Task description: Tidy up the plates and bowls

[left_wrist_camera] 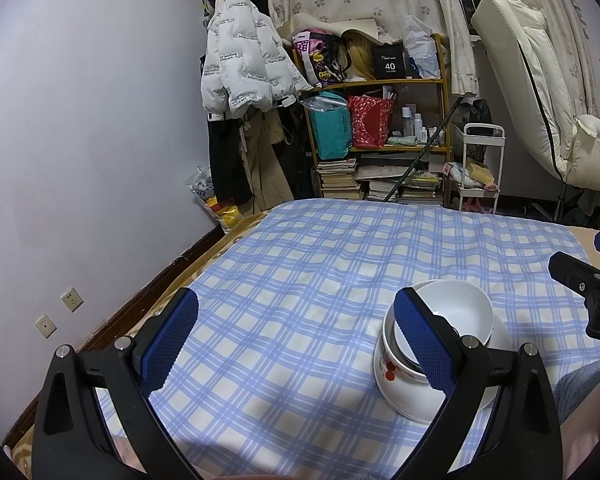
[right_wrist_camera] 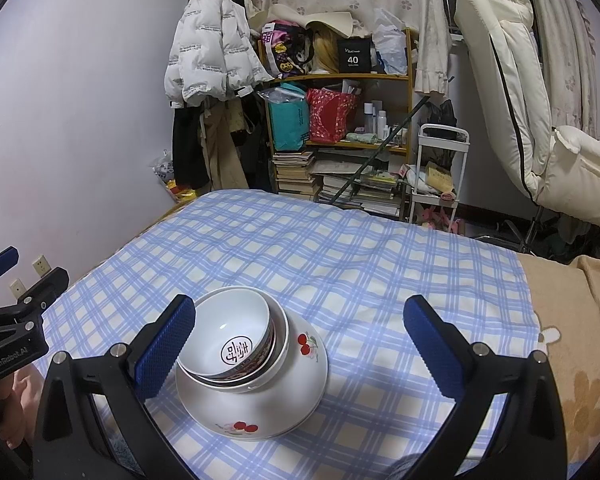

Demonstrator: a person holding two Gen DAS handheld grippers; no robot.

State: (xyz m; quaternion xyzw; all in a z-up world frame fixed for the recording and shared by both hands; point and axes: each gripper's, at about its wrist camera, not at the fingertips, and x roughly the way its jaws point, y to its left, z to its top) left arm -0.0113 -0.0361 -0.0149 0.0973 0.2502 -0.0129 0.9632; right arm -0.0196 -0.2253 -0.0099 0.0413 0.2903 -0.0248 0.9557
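A stack of dishes sits on the blue checked cloth. Its base is a wide white dish with red cherries, holding a white bowl and, on top, a small bowl with a black round emblem. My right gripper is open, and the stack lies between its fingers, close to the left finger. In the left wrist view the stack shows behind the right finger. My left gripper is open and holds nothing; the stack lies off to its right. Each gripper shows at the other view's edge.
A lilac wall with sockets runs along the left. A beige flowered blanket lies to the right of the cloth. Beyond the far edge stand a cluttered shelf, a hanging white coat, a white trolley and a cream chair.
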